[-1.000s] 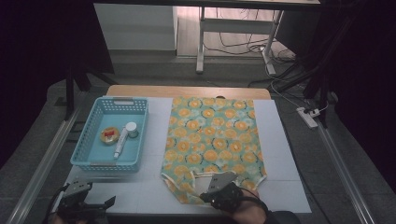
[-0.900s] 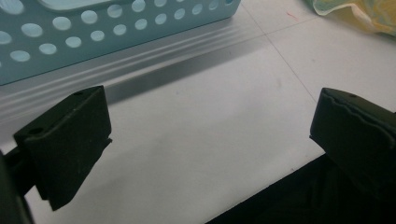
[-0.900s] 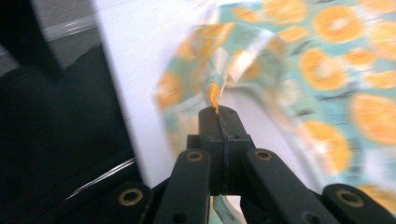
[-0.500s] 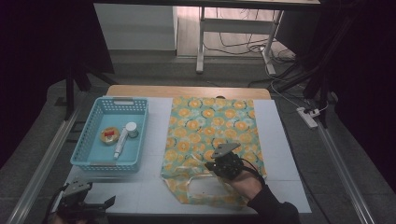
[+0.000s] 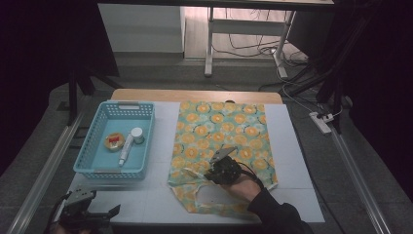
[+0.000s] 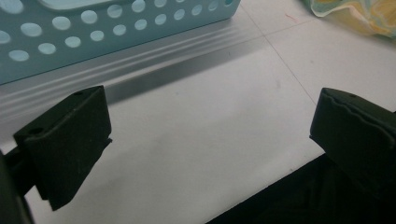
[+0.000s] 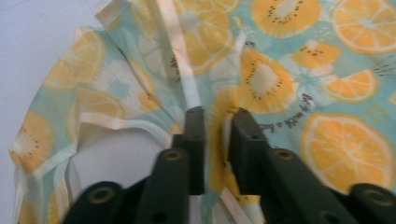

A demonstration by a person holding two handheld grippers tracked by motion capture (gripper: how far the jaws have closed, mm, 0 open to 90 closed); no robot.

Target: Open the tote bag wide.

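The right gripper has a raised fold of the cloth between its jaws, which have just been opening a little; whether the pads still press on the fold is hard to tell. In the high view this gripper sits over the cloth, whose long axis runs from the table's far edge towards the near edge. The near end is doubled back and rumpled, partly covered by the hand. The left gripper hangs with jaws wide apart over the near left corner, beside the basket. The basket's contents are too small to name.
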